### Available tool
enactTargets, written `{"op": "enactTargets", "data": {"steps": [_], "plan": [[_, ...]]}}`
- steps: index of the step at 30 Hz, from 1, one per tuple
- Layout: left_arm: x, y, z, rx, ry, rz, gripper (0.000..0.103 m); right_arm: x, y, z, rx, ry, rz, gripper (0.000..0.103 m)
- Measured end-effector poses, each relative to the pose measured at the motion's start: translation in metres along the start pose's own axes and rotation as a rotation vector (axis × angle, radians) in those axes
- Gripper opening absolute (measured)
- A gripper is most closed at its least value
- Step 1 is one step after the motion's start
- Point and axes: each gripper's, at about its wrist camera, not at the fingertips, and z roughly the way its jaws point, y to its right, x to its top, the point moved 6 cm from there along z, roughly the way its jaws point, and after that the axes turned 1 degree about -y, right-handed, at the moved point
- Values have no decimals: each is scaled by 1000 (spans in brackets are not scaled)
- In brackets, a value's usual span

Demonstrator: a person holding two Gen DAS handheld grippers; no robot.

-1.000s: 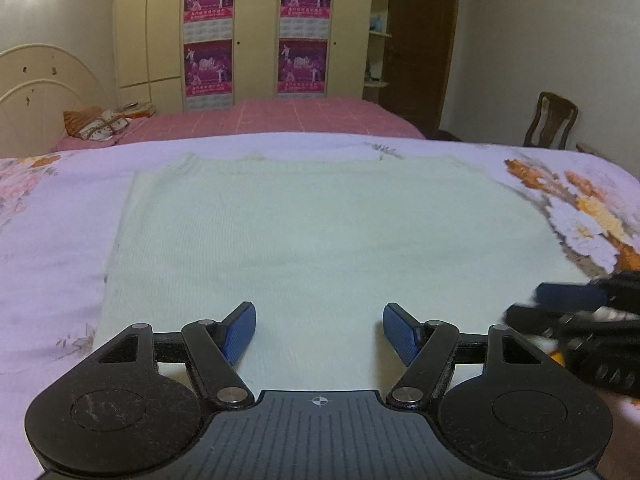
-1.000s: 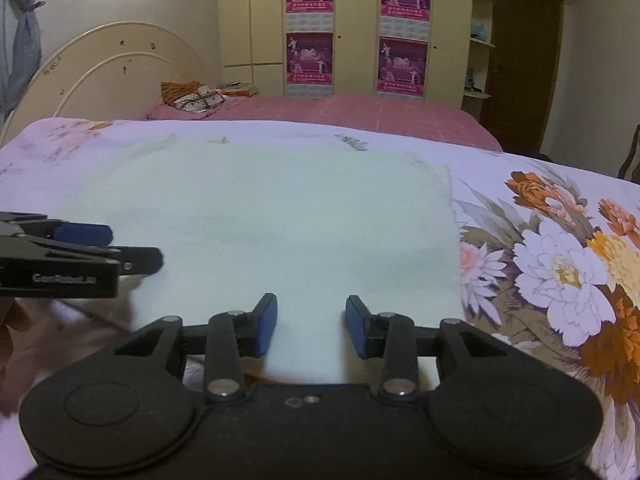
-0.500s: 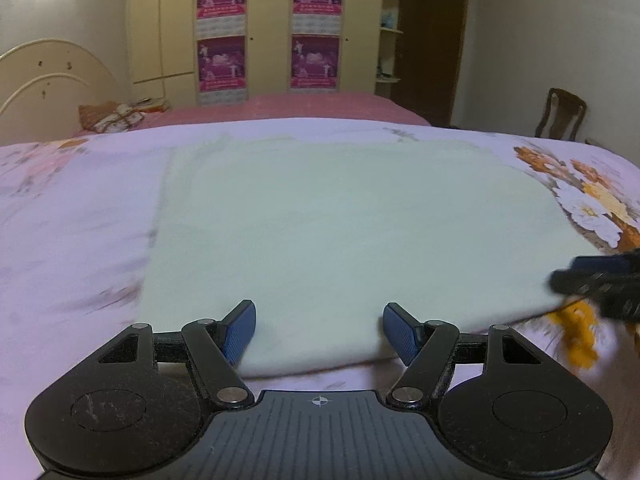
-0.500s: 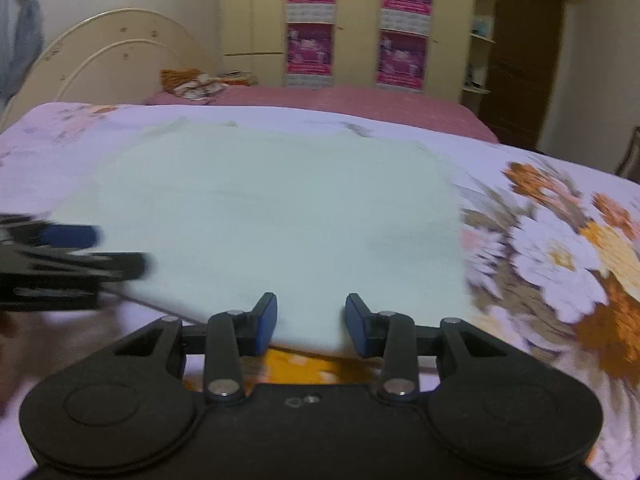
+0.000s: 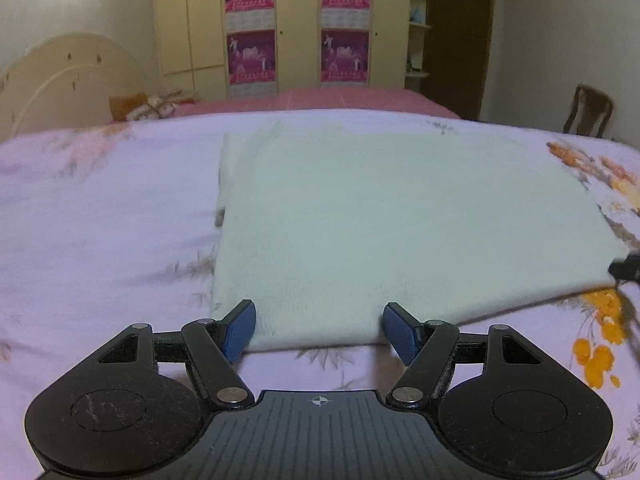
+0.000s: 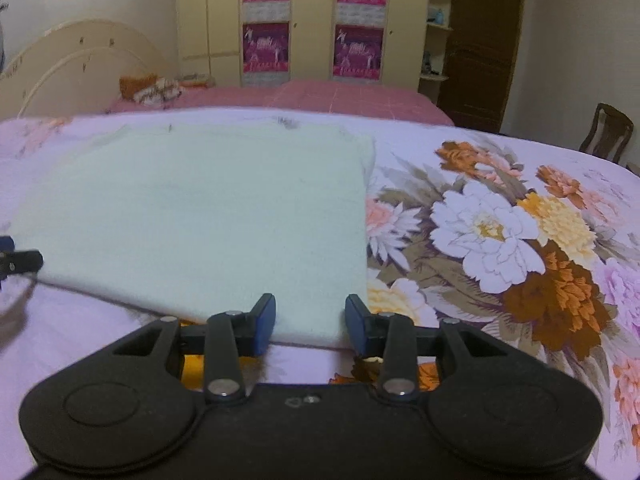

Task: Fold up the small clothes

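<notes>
Your left tool (image 5: 319, 330) is spread wide at the near-left edge of the pale green cloth (image 5: 392, 224), holding nothing. Your right tool (image 6: 310, 322) is likewise parted at the cloth's near-right corner. The cloth lies flat, folded into a rectangle, on the floral bedsheet (image 6: 500, 240).

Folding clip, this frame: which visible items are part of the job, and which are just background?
Job:
- pale green garment, flat on the floral bedsheet
- left gripper, open at its near edge
- right gripper, open at its near right corner

Background:
- wooden chair
- pink bed
- wardrobe posters
</notes>
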Motion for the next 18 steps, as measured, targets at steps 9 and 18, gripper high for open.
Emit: {"op": "enactTargets", "data": {"steps": [9,18], "plan": [[2,0,1,6,-17,24,70,-10,4,4,-5,-19,-1,40],[0,-1,-7,7,-32,25,70,-7,6,-11,37,4,48,27]]}}
